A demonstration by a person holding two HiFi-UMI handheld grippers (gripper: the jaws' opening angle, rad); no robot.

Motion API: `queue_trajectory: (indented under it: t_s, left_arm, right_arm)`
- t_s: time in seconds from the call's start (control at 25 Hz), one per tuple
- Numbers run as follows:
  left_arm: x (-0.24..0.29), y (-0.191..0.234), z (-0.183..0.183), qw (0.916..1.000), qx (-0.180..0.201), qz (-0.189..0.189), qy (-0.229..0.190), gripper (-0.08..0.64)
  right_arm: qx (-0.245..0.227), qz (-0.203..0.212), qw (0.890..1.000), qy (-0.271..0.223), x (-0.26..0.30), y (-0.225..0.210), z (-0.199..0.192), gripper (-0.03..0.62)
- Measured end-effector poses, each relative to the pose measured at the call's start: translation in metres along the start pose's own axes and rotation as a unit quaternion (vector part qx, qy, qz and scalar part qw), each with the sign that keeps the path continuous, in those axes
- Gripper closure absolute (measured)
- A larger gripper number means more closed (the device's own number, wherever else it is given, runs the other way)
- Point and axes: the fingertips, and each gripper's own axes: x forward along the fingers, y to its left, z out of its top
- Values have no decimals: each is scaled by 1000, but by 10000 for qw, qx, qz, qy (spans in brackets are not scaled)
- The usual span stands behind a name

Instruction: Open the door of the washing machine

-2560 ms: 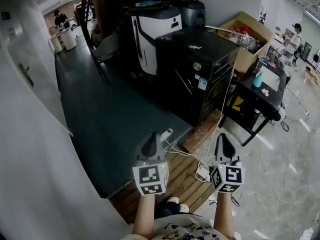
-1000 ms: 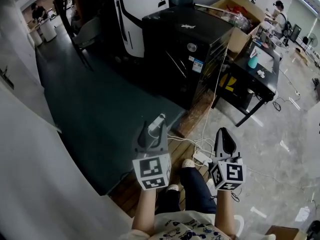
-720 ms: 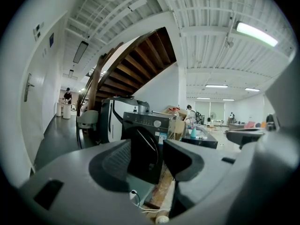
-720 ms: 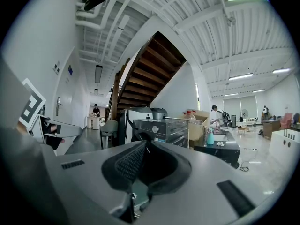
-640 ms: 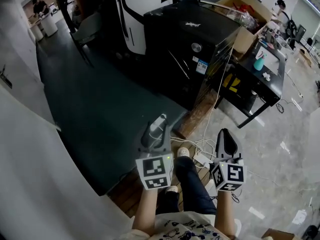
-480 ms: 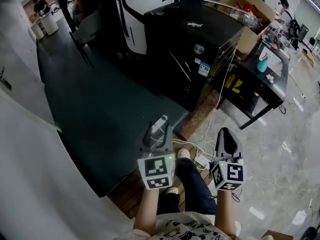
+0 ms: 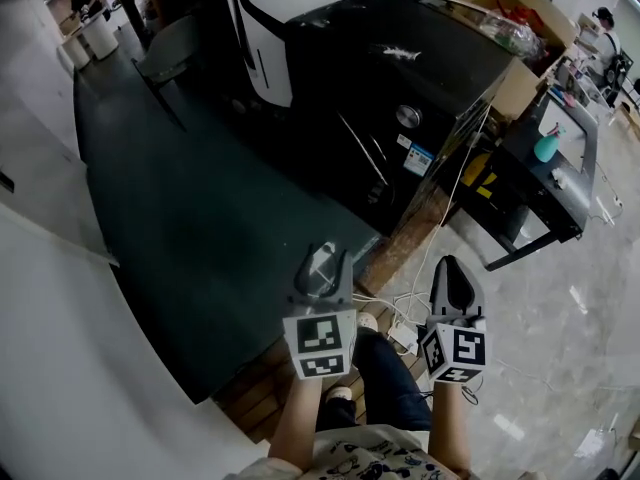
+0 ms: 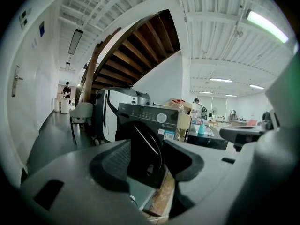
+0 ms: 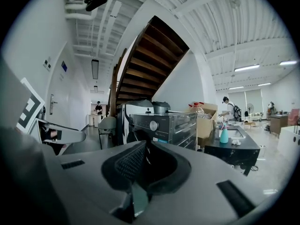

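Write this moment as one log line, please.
left gripper: open, empty | right gripper: shut, empty | washer door: shut, untouched

Washing machine [image 7: 420,63]: black front-loader, upright on the floor, silver knob [image 7: 407,116] on its panel. Door [image 7: 350,153] is dark, round and looks shut.

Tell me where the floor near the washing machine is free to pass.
Free: the dark green floor in front of the washing machine, and grey tiles beside the black table. Crowded: cables on the wooden boards.
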Motion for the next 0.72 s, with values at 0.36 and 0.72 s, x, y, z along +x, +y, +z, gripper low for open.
queue_trajectory:
  t_s: [0.36, 0.72]
  left_arm:
    - [110, -8, 32, 9993, -13, -86, 368, 364]
    - [197, -12, 63, 9975, -86, -140, 685, 364]
  right_arm:
    - [96, 133, 9995, 284, 110, -40, 25, 571]
    - [57, 147, 9988, 454, 191, -76, 46, 571]
